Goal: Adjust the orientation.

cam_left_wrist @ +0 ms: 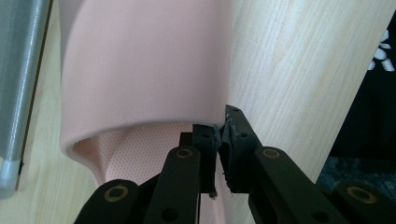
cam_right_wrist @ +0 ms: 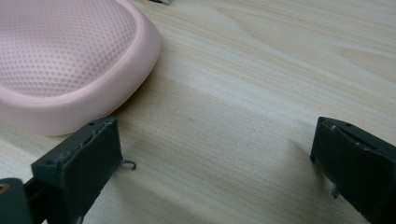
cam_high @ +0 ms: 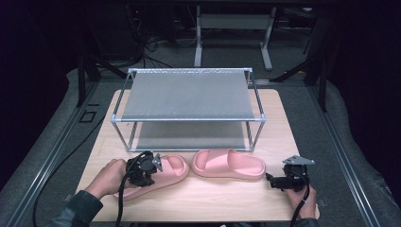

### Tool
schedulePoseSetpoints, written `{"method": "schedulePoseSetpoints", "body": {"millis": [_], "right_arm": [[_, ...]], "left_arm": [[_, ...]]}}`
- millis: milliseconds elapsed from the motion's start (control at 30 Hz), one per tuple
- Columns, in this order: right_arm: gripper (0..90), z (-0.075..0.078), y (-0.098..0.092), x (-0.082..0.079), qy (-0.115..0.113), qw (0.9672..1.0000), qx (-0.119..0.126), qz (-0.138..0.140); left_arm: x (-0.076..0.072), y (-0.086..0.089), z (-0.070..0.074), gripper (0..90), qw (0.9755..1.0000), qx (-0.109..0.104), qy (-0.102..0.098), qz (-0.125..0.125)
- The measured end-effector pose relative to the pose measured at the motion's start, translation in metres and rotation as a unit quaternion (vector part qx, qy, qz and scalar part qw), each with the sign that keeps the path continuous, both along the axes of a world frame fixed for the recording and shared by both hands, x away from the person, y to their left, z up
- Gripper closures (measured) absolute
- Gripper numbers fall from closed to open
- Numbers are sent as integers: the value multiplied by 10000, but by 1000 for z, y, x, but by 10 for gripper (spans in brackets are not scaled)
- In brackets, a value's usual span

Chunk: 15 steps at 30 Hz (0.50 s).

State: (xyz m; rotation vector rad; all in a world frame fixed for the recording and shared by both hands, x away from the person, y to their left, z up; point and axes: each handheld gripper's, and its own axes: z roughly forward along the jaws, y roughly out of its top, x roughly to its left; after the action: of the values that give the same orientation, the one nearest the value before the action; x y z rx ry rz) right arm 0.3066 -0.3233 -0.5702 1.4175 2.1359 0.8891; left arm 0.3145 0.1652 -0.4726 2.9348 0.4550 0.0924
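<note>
Slipper (cam_high: 156, 174) on the left, a pink foam slide, is pinched by the left tongs (cam_high: 150, 166) at the edge of its strap; in the left gripper view the two black jaws are clenched on the thin rim of the strap (cam_left_wrist: 149, 70), close to where it meets the footbed. It lies on the wooden surface (cam_high: 208, 198) in front of a two-tier metal shoe rack (cam_high: 189, 94), with its twin, the right slipper (cam_high: 229, 164), just beside it. Both look light and soft, with a dimpled footbed that should give some friction; the strap will likely flex when lifted, so a hold on the strap edge seems sound but the sole may droop and swing. The right tongs (cam_high: 268, 178) are released, their jaws spread wide and resting low over bare wood, near the heel of the right slipper (cam_right_wrist: 60, 60) but not touching it. The left hand (cam_high: 108, 177) comes in from below, its gripper pointed toward the rack; the right hand (cam_high: 302, 198) holds its gripper level, aimed leftward.
</note>
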Motion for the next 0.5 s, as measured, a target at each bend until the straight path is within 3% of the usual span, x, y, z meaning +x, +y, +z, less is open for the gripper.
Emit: {"method": "schedulePoseSetpoints", "body": {"millis": [133, 300, 500], "right_arm": [[15, 0, -1, 0, 27, 10000, 38, 53], [15, 0, 0, 0, 15, 10000, 27, 44], [15, 0, 0, 0, 14, 10000, 26, 41]], "left_arm": [[2, 2, 3, 849, 9996, -85, -32, 251], [6, 3, 5, 849, 9992, -54, -19, 391], [10, 5, 7, 847, 9996, 40, -26, 263]]}}
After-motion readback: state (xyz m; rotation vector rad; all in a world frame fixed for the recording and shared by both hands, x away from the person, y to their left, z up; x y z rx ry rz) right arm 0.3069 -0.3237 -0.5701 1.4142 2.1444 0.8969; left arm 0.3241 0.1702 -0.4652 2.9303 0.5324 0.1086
